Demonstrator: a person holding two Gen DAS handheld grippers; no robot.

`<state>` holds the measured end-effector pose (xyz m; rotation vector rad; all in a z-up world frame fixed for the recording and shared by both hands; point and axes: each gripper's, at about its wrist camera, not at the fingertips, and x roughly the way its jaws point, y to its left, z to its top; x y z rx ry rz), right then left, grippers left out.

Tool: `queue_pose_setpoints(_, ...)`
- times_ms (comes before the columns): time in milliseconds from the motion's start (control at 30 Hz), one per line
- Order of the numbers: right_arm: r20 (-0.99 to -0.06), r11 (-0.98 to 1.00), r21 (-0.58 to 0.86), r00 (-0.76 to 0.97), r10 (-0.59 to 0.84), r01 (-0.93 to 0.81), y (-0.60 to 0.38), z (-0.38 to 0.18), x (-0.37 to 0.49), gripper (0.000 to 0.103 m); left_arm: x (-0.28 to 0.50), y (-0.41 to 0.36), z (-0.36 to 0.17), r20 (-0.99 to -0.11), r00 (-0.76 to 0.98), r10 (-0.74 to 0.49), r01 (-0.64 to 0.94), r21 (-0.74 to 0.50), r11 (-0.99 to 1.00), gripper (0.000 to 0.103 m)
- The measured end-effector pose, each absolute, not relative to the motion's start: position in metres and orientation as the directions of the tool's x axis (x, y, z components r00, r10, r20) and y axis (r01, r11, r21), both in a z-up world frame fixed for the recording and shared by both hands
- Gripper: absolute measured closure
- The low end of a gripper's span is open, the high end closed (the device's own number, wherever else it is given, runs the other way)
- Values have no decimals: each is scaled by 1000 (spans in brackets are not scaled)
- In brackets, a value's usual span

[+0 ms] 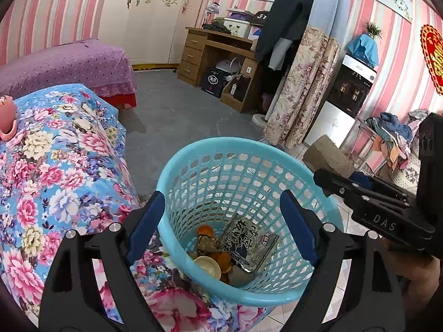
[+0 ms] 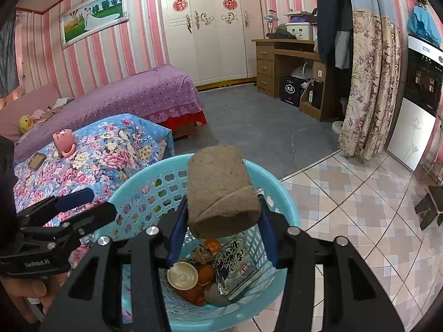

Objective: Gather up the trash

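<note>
Left gripper [image 1: 221, 227] fingers spread empty, right gripper [image 2: 221, 221] clamped

The left gripper [image 1: 221, 221] is hovering over the turquoise basket [image 1: 193, 166], its blue-padded jaws standing wide with nothing between them. Inside, a printed packet [image 1: 249, 244], orange peels [image 1: 205, 231] and a round cream lid [image 1: 207, 267] are lying together. At the right, the right gripper [image 1: 339, 178] is holding a brown block [image 1: 328, 158]. The basket is sitting beside the floral cloth [image 1: 63, 166].
</note>
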<state>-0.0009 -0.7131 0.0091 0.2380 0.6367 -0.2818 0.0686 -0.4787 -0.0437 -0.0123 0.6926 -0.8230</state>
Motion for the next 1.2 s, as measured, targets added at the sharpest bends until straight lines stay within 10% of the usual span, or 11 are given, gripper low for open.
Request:
queue_pose_setpoints(400,-611,939,130,771,-178,320,-705,10,1,54,76,-461,-38,-544,540,-642,612,-270,743,20)
queue_pose_setpoints(500,-608,932,142,773,-183,332,-706,11,2,32,76,-456,-37,-540,553,-635,603,-266,752,20)
queue_pose_setpoints(933,-572,939,160,804,-164,305,-679,39,9,20,65,-392,-8,-423,631,-650,551,-346,760,10)
queue_pose_setpoints(1200,-456,968,178,887,-80,178,-593,94,38,7,48,-248,62,-308,833,-460,403,-232,885,5)
